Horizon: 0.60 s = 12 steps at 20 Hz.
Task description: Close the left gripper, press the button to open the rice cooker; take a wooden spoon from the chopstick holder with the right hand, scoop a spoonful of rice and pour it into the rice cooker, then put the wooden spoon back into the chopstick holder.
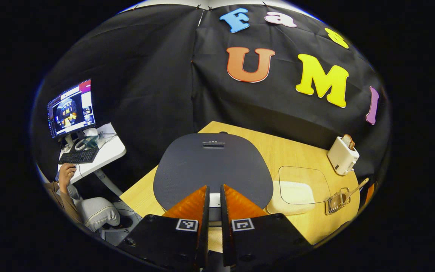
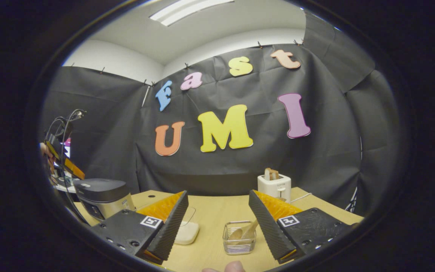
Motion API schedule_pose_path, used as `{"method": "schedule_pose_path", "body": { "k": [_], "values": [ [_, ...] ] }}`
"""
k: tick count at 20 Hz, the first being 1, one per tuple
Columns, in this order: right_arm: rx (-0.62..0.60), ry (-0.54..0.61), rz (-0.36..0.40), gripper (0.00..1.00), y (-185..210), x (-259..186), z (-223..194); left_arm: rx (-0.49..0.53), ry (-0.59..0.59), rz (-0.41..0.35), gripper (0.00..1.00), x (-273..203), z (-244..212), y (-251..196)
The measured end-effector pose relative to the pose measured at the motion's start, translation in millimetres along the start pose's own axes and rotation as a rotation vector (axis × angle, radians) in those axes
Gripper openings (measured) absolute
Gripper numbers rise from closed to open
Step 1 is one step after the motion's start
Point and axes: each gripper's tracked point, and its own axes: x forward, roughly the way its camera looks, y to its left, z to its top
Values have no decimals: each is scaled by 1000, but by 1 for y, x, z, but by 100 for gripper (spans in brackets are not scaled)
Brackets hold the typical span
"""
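Above the cooker (image 1: 213, 166), left gripper (image 1: 213, 196) is hovering nearly closed; right gripper (image 2: 217, 223) is gaping. Spoon (image 2: 244, 232): light, stiff; grasp handle.

One rice cooker (image 1: 213, 166), lid down. One toaster (image 1: 342, 154). One clear chopstick holder (image 2: 239, 238) with two wooden spoons (image 2: 244, 232) inside. One white rice container (image 1: 295, 192) under a clear lid. One monitor (image 1: 71, 108), one keyboard (image 1: 78, 156).
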Motion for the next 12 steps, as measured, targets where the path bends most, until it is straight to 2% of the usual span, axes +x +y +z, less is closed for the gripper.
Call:
{"method": "schedule_pose_path", "body": {
  "k": [2, 3, 4, 5, 8, 12],
  "values": [
    [-15, -1, -13, 96, -7, 1, -3, -2, 21, -16, 11, 3, -3, -4],
    [-16, 1, -21, 95, -11, 2, -5, -8, 24, -22, 9, 5, -3, -5],
    [-8, 6, -20, 91, -11, 2, -8, -20, 34, -28, 5, 7, -5, -7],
    [3, 9, -17, 95, -12, 2, -9, -30, 50, -31, 4, 10, -8, -8],
    [22, 9, -20, 95, -15, 2, -11, -27, 60, -23, 3, 9, -9, -7],
    [65, 24, -13, 95, -16, 1, -28, 33, 75, -7, 3, 12, -18, -6]
  ]
}}
